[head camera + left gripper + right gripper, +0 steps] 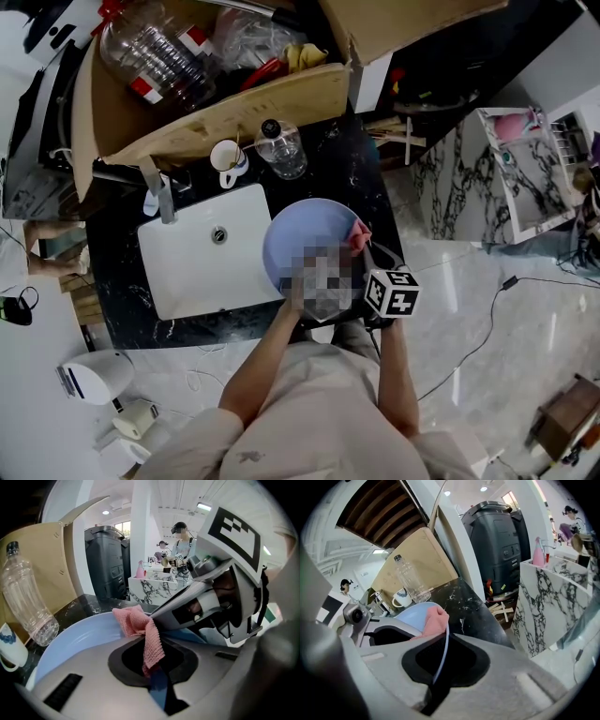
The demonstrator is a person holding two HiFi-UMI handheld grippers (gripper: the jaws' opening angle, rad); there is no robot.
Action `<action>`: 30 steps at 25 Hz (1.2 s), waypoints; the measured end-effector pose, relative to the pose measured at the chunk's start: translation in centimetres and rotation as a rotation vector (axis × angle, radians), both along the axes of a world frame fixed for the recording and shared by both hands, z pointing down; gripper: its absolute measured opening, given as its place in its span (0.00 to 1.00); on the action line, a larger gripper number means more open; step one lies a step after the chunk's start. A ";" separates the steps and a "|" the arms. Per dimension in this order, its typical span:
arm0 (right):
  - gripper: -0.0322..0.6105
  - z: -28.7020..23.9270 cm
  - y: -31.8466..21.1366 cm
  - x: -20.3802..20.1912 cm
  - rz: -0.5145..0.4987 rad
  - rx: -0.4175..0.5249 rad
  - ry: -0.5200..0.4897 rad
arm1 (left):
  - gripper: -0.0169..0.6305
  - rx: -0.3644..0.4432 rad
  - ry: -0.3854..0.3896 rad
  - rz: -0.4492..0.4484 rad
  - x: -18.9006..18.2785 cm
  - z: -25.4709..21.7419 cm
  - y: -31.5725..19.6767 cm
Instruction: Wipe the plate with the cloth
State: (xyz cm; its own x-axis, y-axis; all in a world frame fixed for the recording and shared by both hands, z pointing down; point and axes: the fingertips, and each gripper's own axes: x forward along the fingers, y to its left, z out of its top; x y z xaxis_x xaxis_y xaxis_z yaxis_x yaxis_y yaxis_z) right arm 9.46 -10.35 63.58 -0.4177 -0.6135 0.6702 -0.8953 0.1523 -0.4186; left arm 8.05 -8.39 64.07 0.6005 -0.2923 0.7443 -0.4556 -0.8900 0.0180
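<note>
Pink knitted cloth (147,641) pinched in left gripper (157,679), against round pale-blue plate (75,641).
Only in right gripper view: right gripper (439,663) clamped on plate rim, edge-on.

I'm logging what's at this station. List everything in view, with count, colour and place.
plate: one, pale blue, held above the counter beside the sink
cloth: one, pink, at the plate's right rim
sink: one, white, set into the counter
counter: one, black marbled
faucet: one, metal, at the sink's back edge
mug: one, white, behind the sink
small bottle: one, clear with a dark cap, beside the mug
cardboard box: one, brown, at the counter's back
large bottle: one, clear, inside the box
left hand-held gripper: grey, shut on the plate's rim
right hand-held gripper: grey, shut on the cloth at the rim
</note>
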 end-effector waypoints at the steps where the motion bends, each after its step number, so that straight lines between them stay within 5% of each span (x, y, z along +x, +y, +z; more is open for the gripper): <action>1: 0.08 0.0 0.0 0.0 0.003 0.002 0.003 | 0.08 -0.002 0.000 0.005 0.0 0.0 0.0; 30: 0.08 -0.1 -0.2 0.3 0.046 0.018 0.027 | 0.08 -0.145 -0.100 0.285 -0.6 0.2 6.5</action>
